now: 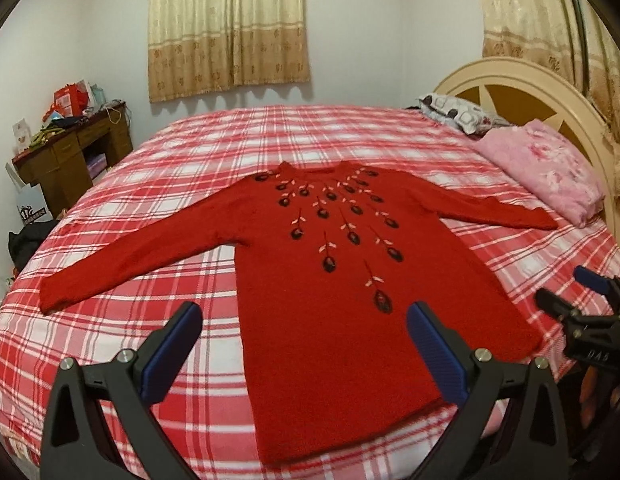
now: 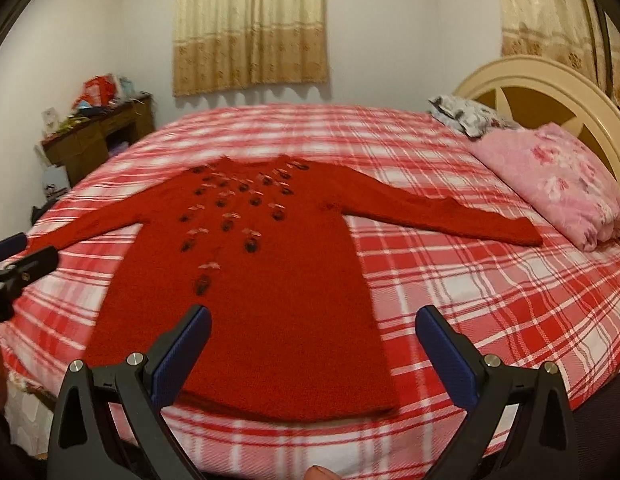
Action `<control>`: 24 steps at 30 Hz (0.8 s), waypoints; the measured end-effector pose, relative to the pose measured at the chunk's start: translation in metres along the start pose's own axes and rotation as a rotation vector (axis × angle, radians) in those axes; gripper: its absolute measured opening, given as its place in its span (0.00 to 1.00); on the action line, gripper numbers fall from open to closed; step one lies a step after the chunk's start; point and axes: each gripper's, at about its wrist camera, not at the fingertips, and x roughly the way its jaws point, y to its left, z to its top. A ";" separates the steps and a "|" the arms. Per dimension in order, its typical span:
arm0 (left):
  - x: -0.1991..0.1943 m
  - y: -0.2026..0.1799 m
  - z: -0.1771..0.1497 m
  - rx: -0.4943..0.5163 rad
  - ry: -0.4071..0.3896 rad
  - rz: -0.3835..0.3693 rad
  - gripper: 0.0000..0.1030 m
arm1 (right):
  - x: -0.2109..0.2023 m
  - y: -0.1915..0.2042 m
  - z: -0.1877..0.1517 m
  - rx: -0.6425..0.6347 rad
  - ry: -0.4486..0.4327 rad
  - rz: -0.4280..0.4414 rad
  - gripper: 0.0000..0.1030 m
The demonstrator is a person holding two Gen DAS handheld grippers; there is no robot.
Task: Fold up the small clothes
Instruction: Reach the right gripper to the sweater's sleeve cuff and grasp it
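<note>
On the plaid bed [image 1: 190,152], a red sweater [image 1: 341,312] lies flat; left tongs [image 1: 304,344] and right tongs [image 2: 313,348] gape wide (both empty).

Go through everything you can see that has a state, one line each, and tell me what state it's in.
Red sweater: unfolded, flat on the bed, front up, both sleeves spread out.
Left hand-held gripper: open, holding nothing, above the hem.
Right hand-held gripper: open, holding nothing, above the hem.
Curtains: drawn shut.
Pink blanket: folded, by the headboard.
Plaid bedspread: spread flat.
Desk: top cluttered.
</note>
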 end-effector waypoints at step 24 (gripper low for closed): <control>0.116 0.009 0.052 0.045 0.005 0.110 1.00 | 0.126 -0.180 0.058 0.249 0.159 -0.185 0.99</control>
